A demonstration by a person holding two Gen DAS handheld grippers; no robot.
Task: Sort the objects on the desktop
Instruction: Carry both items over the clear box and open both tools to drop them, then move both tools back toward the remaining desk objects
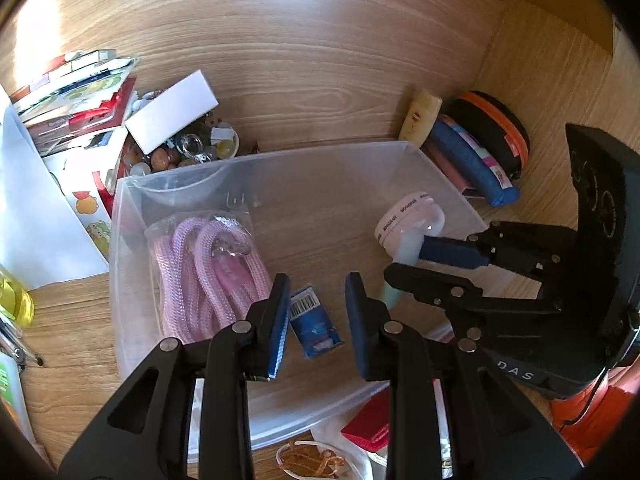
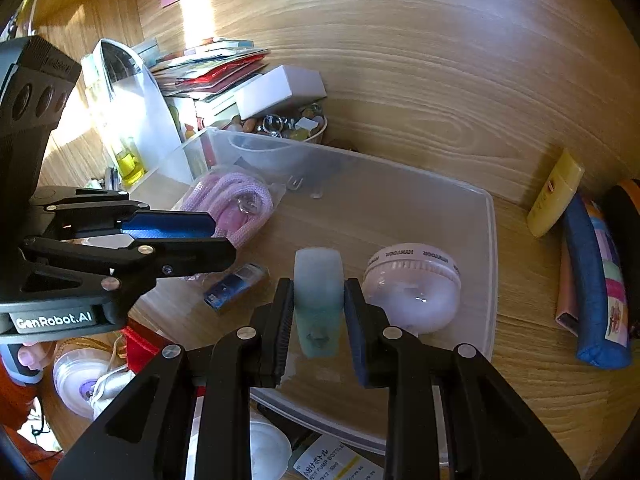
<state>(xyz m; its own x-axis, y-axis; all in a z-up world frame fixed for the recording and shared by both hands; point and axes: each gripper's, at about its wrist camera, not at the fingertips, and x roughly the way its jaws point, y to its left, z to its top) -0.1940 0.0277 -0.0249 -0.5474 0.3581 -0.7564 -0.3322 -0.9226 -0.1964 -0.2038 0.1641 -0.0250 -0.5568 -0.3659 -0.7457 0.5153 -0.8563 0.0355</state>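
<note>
Right wrist view: right gripper point(image 2: 318, 312) clamped on small teal bottle point(image 2: 319, 300), held over clear bin point(image 2: 490, 264) beside pink fan point(image 2: 412, 284). Left gripper point(image 1: 318, 312) empty, jaws slightly apart. Bottle best lowered onto bin floor before release, fan not nudged.

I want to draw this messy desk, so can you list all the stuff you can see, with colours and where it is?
clear plastic bin: one, see-through, middle of the desk
pink rope: one bagged coil, pale pink, left inside the bin
small blue packet: one, blue with barcode, bin floor
round pink case: one, pale pink, right inside the bin
frosted bottle: one, milky green, between the right gripper's fingers
bowl of beads: one, mixed colours, behind the bin
white box: one, resting on the bowl
yellow tube: one, right of the bin
blue pouch: one, beside the tube
left gripper: black, over the bin, holding nothing
right gripper: black, clamped on the bottle
</note>
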